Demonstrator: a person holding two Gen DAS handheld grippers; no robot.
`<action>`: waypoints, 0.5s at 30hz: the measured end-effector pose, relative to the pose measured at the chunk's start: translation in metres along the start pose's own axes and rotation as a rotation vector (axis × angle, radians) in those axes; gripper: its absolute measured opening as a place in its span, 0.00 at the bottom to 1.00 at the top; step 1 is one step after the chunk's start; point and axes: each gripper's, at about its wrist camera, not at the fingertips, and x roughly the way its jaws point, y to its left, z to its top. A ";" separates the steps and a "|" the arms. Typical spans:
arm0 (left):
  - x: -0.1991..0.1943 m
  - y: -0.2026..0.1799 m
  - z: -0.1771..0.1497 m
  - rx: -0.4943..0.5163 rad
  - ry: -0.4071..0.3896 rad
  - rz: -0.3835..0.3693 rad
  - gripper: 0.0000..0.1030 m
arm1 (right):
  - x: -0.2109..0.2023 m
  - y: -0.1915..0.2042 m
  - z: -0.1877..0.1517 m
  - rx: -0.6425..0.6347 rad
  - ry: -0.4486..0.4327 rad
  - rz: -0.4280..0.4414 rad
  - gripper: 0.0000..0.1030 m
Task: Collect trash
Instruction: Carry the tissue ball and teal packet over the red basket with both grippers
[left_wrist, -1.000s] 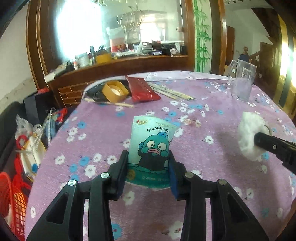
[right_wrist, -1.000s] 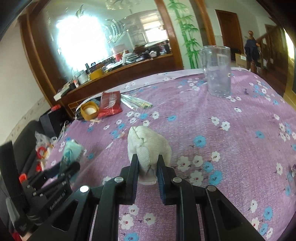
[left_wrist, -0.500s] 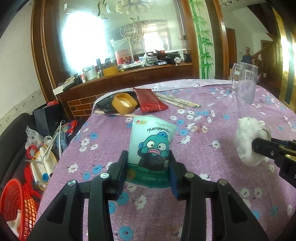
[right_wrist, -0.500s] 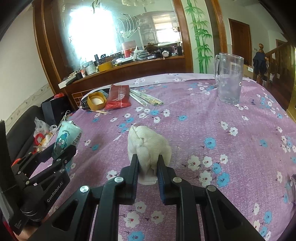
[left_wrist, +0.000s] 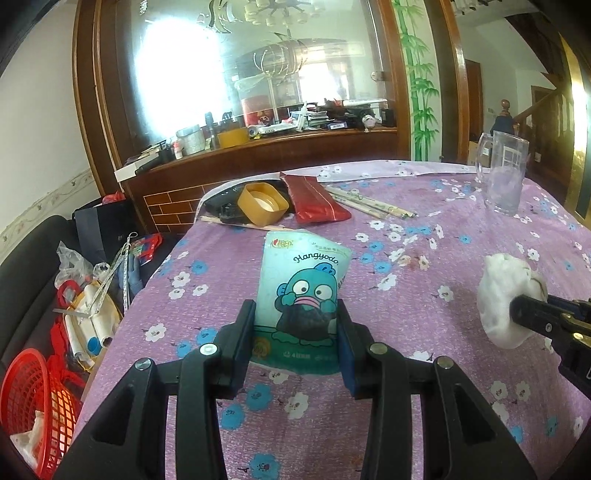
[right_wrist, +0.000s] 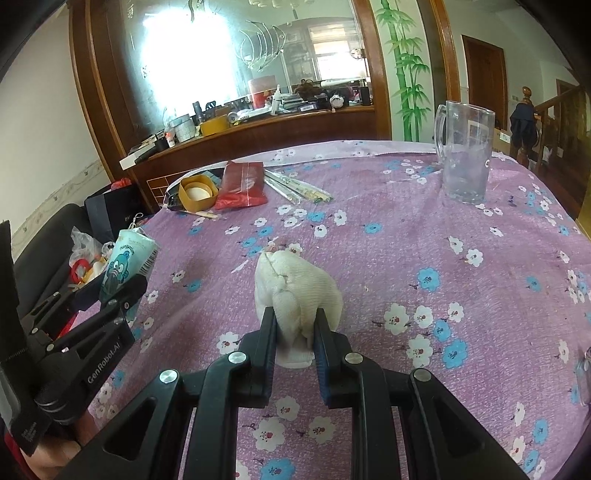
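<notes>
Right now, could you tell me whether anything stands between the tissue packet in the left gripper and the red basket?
Nothing visible does. The left gripper holds the tissue packet above the table's edge; the red basket sits lower left, open-topped.

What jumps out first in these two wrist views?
Each gripper has trash clamped over the purple floral tablecloth: the left gripper pinches a teal cartoon tissue packet, the right gripper a crumpled white tissue wad. At the table's far right stands an empty glass mug; at its far left edge lie a red pouch and a yellow tub. A red basket sits on the floor, left.
</notes>
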 end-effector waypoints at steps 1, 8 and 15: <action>0.000 0.001 0.000 -0.001 0.000 0.002 0.38 | 0.000 0.000 -0.001 0.001 0.000 0.002 0.20; 0.000 0.002 0.000 -0.001 -0.003 0.009 0.38 | -0.002 0.007 -0.003 -0.017 -0.001 0.011 0.20; -0.001 0.004 0.001 -0.009 -0.014 0.024 0.38 | -0.001 0.010 -0.004 -0.029 -0.002 0.017 0.20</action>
